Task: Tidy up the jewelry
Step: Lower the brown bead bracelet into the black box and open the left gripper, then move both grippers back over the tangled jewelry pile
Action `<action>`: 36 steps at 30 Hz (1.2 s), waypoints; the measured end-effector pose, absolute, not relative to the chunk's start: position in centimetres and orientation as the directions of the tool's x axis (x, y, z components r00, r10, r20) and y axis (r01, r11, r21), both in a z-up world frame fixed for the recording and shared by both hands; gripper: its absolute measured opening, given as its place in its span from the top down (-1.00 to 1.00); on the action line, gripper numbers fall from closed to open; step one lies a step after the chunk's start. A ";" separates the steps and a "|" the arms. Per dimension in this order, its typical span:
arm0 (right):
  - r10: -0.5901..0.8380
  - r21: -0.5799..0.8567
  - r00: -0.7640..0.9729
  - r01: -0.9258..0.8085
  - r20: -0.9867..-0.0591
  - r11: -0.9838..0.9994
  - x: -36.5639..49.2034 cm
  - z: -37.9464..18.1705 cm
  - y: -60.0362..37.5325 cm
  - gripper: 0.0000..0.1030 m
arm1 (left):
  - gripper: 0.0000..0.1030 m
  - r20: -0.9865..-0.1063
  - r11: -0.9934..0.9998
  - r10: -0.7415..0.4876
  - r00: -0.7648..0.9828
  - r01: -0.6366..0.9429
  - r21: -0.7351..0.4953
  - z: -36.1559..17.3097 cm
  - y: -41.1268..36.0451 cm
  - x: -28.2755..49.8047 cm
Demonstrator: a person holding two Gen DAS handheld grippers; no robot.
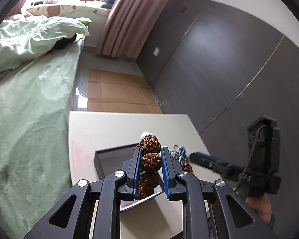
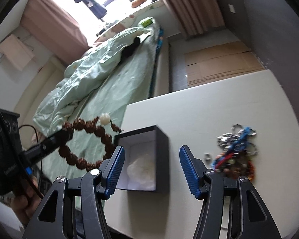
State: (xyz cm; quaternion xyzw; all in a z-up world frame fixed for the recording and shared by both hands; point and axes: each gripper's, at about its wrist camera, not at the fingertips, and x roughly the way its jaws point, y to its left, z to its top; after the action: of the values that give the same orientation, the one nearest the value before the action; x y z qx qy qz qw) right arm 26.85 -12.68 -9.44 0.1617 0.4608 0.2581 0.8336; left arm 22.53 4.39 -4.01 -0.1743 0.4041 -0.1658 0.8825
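Left wrist view: a brown bead bracelet [image 1: 151, 159] is being held clamped in the left gripper [image 1: 150, 166] near the open box [image 2: 149, 153]. The right gripper [image 2: 151, 169] is being held wide and empty; the tangled pile [image 2: 236, 153] on the table [image 2: 209, 109] is judged unsorted.

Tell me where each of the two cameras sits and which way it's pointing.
Left wrist: sits on the left gripper, looking along its fingers, shut on the brown bead bracelet above the black box; the right gripper shows at right.
Right wrist: sits on the right gripper, open, looking down at the white table and jewelry pile; the left gripper shows at left.
Shared: bracelet, box, table, pile, bed.
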 end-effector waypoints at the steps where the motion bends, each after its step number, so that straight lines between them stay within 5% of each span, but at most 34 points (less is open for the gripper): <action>1: 0.577 0.509 0.446 -0.274 -0.684 0.816 26.9 -9.4 -13.0 -0.12 | 0.61 -0.682 0.896 -0.411 0.604 0.131 -0.424 -4.6 4.1 22.9; 4: 0.572 0.515 0.458 -0.257 -0.680 0.818 26.7 -9.2 -14.4 -0.12 | 0.59 -0.780 0.960 -0.241 0.578 0.025 -0.278 -6.3 3.7 23.8; 7: 0.569 0.514 0.466 -0.254 -0.677 0.819 26.3 -9.0 -15.7 -0.12 | 0.48 -0.790 0.954 -0.254 0.558 0.009 -0.301 -6.7 4.1 24.1; 9: 0.566 0.510 0.469 -0.254 -0.678 0.822 26.2 -8.8 -16.3 -0.12 | -0.23 -0.778 0.954 -0.252 0.575 0.013 -0.299 -6.3 4.0 23.8; 11: 0.562 0.504 0.469 -0.256 -0.681 0.825 26.0 -8.8 -16.8 -0.12 | -0.56 -0.757 0.957 -0.242 0.607 0.019 -0.290 -5.7 3.9 23.2; 22: 0.515 0.459 0.486 -0.240 -0.706 0.855 24.6 -8.8 -19.8 -0.12 | -0.58 -0.727 0.948 -0.305 0.615 0.121 -0.295 -4.6 0.0 22.6; 26: 0.472 0.423 0.509 -0.217 -0.720 0.880 23.7 -8.8 -20.7 -0.54 | -0.58 -0.722 0.942 -0.328 0.609 0.155 -0.297 -4.6 -1.4 22.3; 36: 0.433 0.406 0.541 -0.176 -0.721 0.897 21.9 -9.2 -23.4 -0.76 | -0.64 -0.735 0.936 -0.353 0.579 0.211 -0.283 -5.3 -3.9 21.9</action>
State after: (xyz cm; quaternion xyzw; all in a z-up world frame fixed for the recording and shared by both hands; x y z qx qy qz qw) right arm 21.86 -23.43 -9.18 0.1441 0.4459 0.1757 0.8657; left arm 21.85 -3.92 -5.27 -0.0827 0.4304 -0.1594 0.8846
